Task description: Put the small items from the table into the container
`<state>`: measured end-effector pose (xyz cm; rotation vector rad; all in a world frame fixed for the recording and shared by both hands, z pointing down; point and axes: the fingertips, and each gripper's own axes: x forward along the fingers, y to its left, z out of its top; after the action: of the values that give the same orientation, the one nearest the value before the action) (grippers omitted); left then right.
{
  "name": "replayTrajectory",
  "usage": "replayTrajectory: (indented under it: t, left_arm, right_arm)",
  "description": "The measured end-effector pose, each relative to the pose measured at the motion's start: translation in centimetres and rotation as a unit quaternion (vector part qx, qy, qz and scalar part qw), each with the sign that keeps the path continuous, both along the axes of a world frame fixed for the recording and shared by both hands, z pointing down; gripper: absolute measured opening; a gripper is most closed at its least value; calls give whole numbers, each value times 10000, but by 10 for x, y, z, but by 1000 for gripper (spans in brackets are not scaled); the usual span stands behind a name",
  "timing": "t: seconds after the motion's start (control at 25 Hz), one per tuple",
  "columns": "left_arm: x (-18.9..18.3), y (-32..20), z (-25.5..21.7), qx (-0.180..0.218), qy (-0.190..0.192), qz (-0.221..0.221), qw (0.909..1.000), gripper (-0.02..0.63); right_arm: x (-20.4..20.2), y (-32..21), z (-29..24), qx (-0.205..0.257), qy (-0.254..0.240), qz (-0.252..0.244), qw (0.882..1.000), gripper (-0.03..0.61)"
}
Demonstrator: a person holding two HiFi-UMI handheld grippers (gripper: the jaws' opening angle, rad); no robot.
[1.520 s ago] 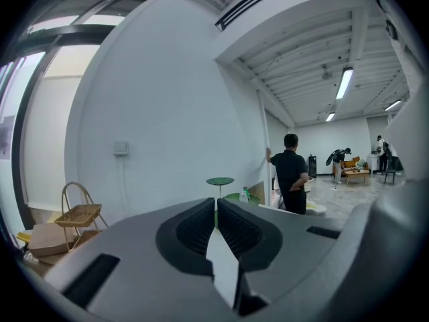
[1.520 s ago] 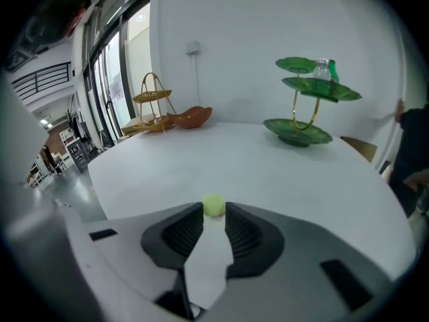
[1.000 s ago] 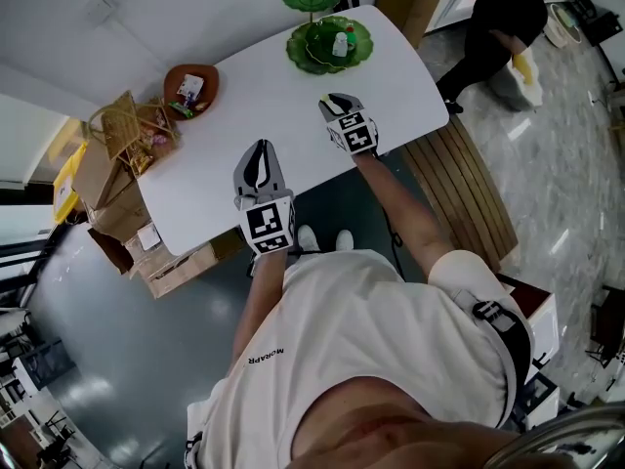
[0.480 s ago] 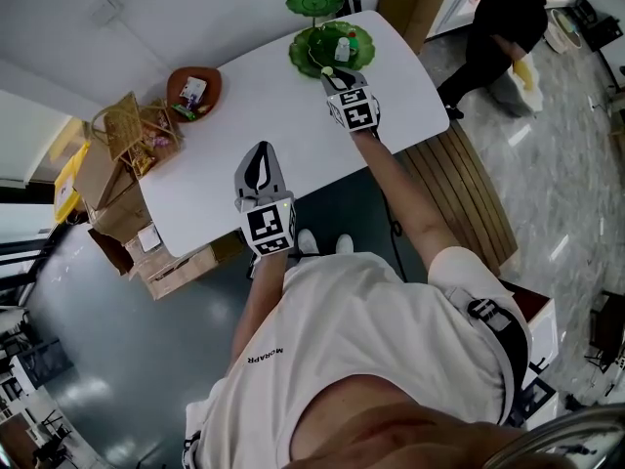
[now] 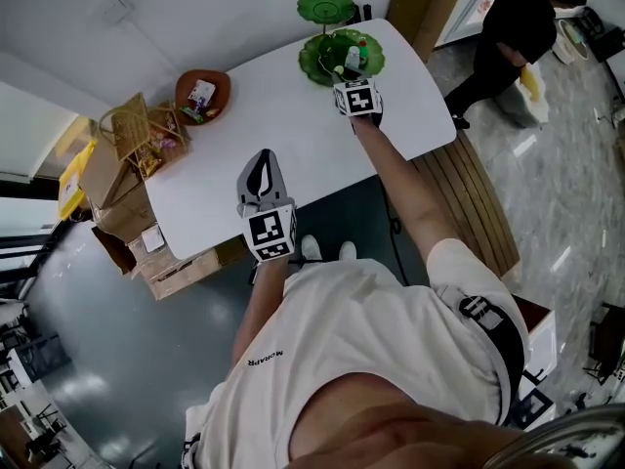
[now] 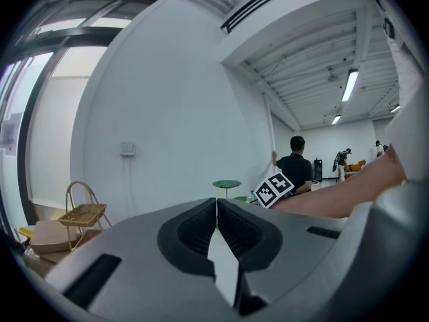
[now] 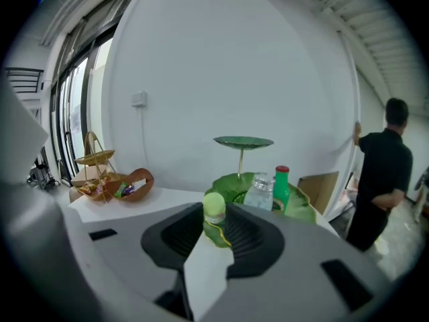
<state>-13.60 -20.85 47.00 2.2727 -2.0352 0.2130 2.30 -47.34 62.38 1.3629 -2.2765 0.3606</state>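
Overhead, the head view showed the left hand-held gripper (image 5: 260,156) hanging over the near edge of the white worktop (image 5: 293,125). The right hand-held gripper (image 5: 350,74) was stretched far ahead of it, its tips at the near rim of the green leaf-shaped dish (image 5: 314,62). A brown bowl (image 5: 203,94) of small wrapped items sat well to the left of both, with a wire basket (image 5: 132,125) just beyond it off the worktop's edge. In the left gripper view, that hand-held gripper's jaws were pressed together with nothing between them; the wire basket lay off to its left and the other one's marker cube (image 6: 274,188) ahead to its right. In the right gripper view, the jaws were clamped on a small pale green capped item (image 7: 214,208). The dish lay directly ahead, and in it a clear bottle (image 7: 259,192) and a green bottle with a red cap (image 7: 281,188) stood just beyond the tips.
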Motion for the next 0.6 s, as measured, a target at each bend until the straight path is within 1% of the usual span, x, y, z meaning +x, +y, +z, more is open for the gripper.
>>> replayTrajectory:
  t: [0.12,0.36,0.6]
  left_arm:
    - [-7,-3,4,-44,3,-42,10000,6]
    - [-16,-8,6,-79,7,-102,9999,6]
    - [-19,-15,7,-106,25,-82,9999,6]
  right_arm:
    - [3,-6,11,-130,-39,118,9998,110]
    - [5,-18,16,-174,-115,227,9995,110]
    - [-2,-22,18,-264,-59,101,9996,109]
